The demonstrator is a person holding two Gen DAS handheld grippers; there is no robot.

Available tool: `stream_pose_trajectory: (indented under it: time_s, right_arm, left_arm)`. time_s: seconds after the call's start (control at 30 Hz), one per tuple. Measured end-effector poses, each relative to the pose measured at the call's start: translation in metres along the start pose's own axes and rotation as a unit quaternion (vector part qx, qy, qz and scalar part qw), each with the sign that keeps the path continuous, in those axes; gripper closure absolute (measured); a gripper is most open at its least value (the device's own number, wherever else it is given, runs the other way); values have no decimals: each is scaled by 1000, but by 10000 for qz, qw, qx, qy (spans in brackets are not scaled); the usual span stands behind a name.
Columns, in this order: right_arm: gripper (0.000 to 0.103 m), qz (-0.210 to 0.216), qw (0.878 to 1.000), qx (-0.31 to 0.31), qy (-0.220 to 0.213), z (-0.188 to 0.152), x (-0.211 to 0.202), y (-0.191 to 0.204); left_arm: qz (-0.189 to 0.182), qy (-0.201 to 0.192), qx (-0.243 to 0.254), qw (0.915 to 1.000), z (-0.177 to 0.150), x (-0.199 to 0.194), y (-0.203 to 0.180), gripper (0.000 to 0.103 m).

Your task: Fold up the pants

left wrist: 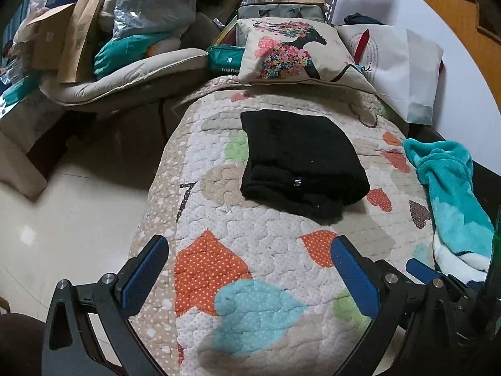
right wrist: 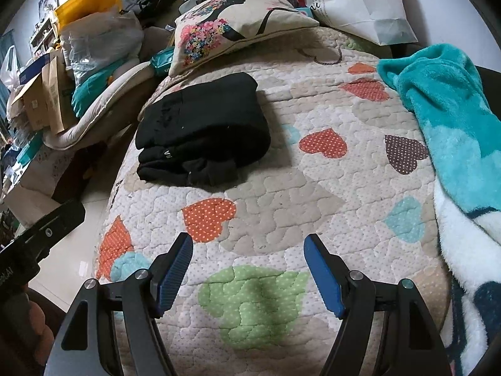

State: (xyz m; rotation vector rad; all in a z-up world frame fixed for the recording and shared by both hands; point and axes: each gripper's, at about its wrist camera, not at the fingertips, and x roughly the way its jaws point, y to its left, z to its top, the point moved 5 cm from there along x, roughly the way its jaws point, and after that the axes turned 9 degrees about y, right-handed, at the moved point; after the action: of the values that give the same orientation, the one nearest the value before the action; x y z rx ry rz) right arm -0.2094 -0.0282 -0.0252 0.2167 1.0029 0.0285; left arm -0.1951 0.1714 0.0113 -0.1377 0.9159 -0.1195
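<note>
The black pants lie folded into a compact rectangle on the heart-patterned quilt, a small white label showing at the near fold. They also show in the right wrist view, left of middle. My left gripper is open and empty, held above the quilt well short of the pants. My right gripper is open and empty, also above the quilt, nearer than the pants. The right gripper's blue pad shows at the right in the left wrist view.
A teal and white fleece blanket lies along the quilt's right side. A floral cushion and a white paper bag sit behind the pants. Piled boxes and bags stand at the left, beyond the tiled floor.
</note>
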Motion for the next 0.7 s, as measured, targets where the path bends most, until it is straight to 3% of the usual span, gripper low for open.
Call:
stream_pose_trajectory:
  time_s: [0.7]
  right_arm:
    - [23, -53, 9999, -84, 20, -2, 2, 1]
  left_arm:
    - [-65, 86, 48, 9999, -2, 1, -2, 0]
